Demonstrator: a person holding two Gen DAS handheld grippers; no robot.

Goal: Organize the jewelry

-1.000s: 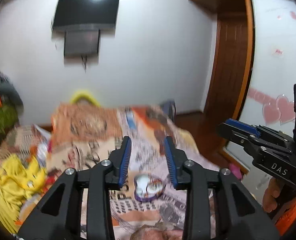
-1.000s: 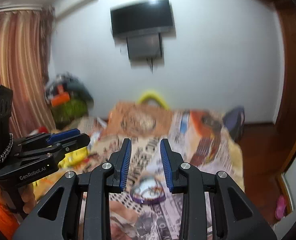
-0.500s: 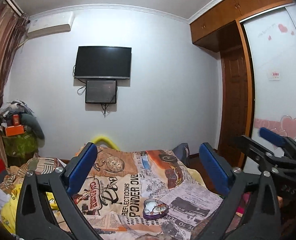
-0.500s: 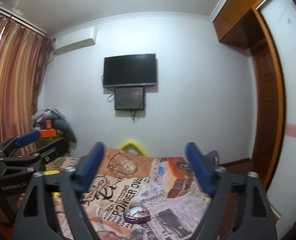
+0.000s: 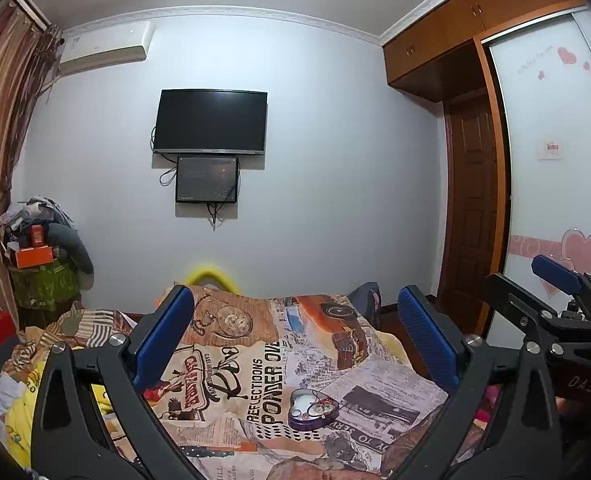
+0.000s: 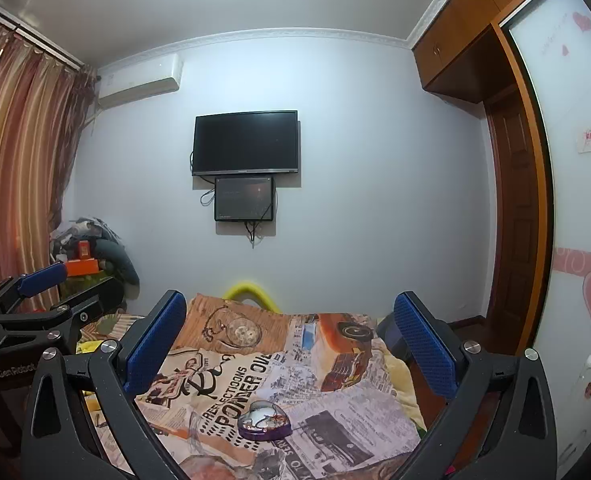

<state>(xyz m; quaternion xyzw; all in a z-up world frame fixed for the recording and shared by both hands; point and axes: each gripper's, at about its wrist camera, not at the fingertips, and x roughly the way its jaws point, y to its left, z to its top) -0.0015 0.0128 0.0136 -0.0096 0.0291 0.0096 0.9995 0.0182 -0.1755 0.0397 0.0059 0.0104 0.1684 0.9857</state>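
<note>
I hold my left gripper (image 5: pixel 295 340) and right gripper (image 6: pixel 289 340) spread wide, nothing between their blue pads. The heart-shaped purple jewelry tin (image 5: pixel 312 409) lies open on the printed bedspread (image 5: pixel 255 360), below both grippers, jewelry inside, well short of the wall-mounted TV (image 6: pixel 245 143).

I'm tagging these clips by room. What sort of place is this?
A bedroom, most likely: a bed with a printed cover, a television on the wall, and a built-in wardrobe.
</note>
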